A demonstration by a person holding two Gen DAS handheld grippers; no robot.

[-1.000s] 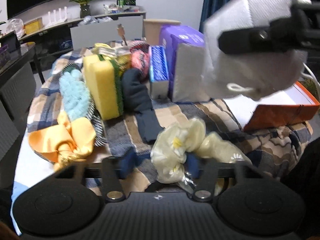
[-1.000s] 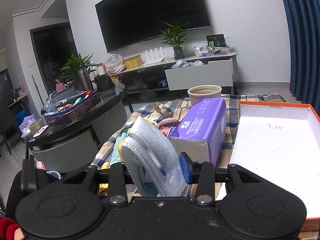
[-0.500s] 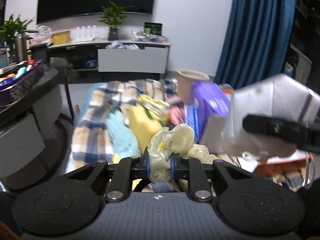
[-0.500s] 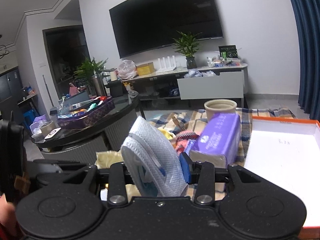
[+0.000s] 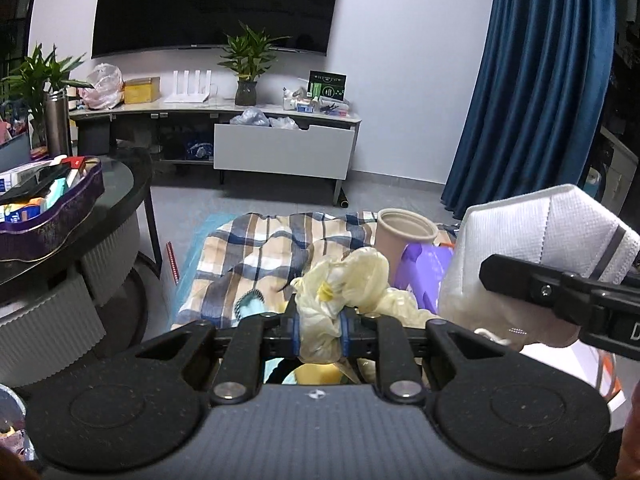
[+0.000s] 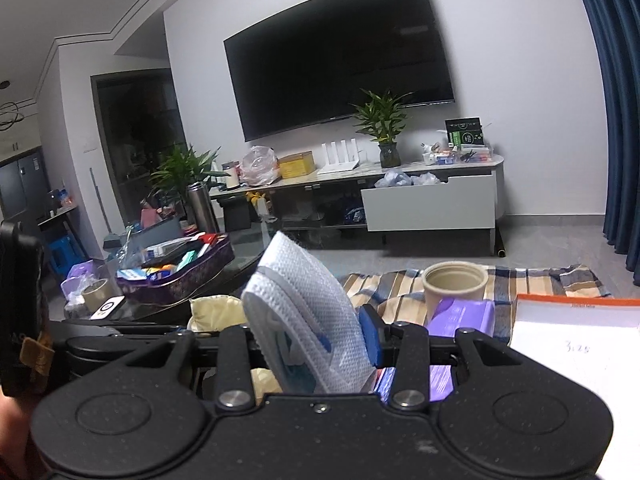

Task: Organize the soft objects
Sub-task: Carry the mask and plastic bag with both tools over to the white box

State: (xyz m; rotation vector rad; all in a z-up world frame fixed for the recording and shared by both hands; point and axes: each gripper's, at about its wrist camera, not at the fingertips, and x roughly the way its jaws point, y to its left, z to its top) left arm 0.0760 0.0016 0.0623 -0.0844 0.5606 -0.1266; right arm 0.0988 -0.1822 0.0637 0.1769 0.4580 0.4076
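Jaws of the left gripper (image 5: 320, 330) are clamping a pale yellow scrunchie (image 5: 340, 280), holding it above the plaid cloth (image 5: 256, 240). Jaws of the right gripper (image 6: 310, 346) are pinching a white face mask (image 6: 304, 312), which is standing upright between them. Behind the mask, a beige cup (image 6: 454, 286) is sitting beside a purple tissue pack (image 6: 464, 314), and an orange-rimmed box (image 6: 576, 344) is lying open at the far right.

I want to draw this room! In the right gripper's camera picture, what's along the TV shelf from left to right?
Plastic bag → yellow box → white router → potted plant → green-and-black sign.
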